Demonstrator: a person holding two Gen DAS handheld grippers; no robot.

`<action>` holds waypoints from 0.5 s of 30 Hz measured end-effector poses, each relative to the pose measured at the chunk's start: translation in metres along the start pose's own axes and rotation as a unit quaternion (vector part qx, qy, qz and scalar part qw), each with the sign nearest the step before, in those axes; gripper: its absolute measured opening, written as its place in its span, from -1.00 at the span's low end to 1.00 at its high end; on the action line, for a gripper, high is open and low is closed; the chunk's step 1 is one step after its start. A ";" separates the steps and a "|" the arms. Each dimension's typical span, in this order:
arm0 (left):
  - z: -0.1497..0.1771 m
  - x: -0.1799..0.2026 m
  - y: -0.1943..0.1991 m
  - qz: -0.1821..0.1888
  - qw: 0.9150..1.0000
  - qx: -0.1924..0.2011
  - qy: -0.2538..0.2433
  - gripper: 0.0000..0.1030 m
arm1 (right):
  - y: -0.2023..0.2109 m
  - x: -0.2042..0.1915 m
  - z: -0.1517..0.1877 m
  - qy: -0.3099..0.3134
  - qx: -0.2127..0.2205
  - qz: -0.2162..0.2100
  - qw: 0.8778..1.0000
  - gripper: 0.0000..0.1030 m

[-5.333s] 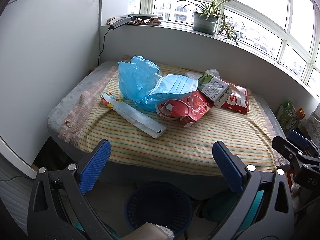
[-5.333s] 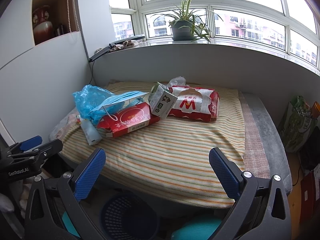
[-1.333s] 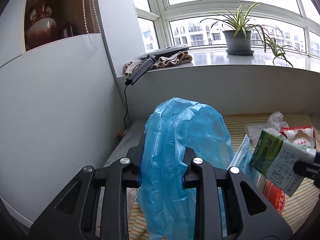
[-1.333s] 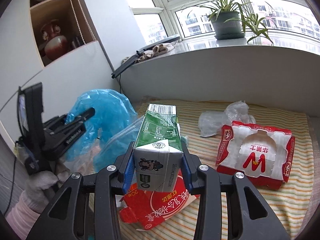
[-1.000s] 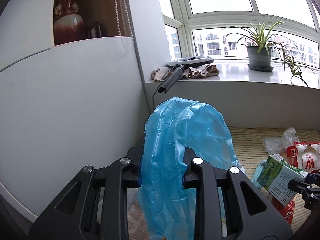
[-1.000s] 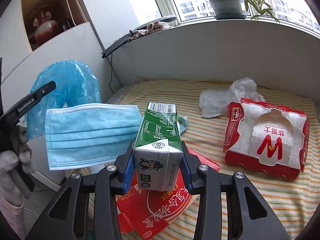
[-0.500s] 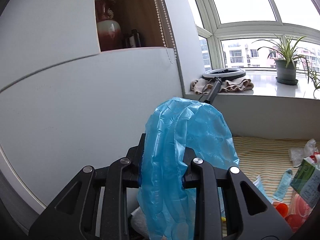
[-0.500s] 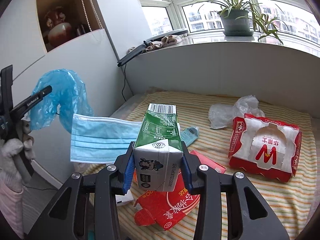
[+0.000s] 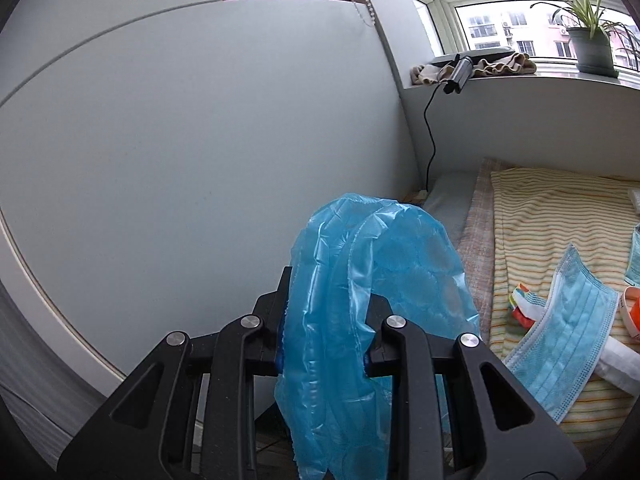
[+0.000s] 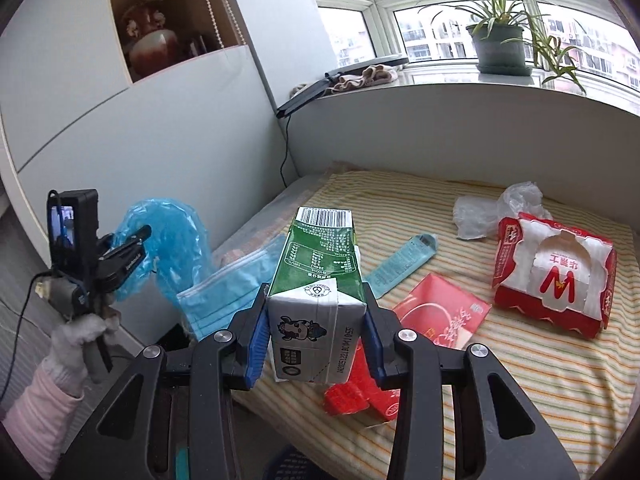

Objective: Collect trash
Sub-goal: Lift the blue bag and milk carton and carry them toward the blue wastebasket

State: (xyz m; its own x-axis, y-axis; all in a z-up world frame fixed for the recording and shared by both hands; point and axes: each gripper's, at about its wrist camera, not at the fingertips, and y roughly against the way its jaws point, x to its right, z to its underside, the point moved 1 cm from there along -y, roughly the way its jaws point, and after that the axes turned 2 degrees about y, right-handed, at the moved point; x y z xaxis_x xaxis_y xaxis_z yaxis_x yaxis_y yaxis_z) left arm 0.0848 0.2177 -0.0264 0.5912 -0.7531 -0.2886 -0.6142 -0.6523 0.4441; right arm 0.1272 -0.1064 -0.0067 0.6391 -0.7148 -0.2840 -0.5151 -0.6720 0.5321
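Left hand-held gripper (image 9: pixel 326 354) swung bag (image 9: pixel 360 320) off bed; mask (image 9: pixel 568 332) dropped

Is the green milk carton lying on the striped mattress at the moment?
No, the right gripper holds the milk carton clamped between its fingers.

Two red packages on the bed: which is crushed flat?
The red carton nearest the right gripper, beside its milk carton. The red-and-white tissue pack keeps its shape.

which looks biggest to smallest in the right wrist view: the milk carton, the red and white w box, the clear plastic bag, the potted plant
1. milk carton, though it is nearest the camera
2. red and white W box
3. potted plant and clear plastic bag: too close to rank
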 end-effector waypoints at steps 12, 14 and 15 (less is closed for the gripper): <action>0.021 -0.051 -0.008 -0.008 0.999 -0.018 0.046 -0.51 | -0.069 -0.056 0.009 0.030 -0.048 -0.028 0.998 -0.25; 0.027 -0.059 -0.010 -0.011 0.998 -0.022 0.052 -0.51 | -0.078 -0.060 0.011 0.037 -0.057 -0.022 0.997 -0.25; 0.029 -0.062 -0.012 -0.017 0.998 -0.022 0.052 -0.51 | -0.082 -0.061 0.012 0.038 -0.061 -0.017 0.997 -0.25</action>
State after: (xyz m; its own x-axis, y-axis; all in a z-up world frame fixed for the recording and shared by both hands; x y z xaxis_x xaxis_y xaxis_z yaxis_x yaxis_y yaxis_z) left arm 0.0398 0.2698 -0.0382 0.6636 -0.7166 -0.2146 -0.5713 -0.6707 0.4730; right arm 0.1240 -0.0100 -0.0423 0.6994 -0.6719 -0.2439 -0.4225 -0.6638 0.6171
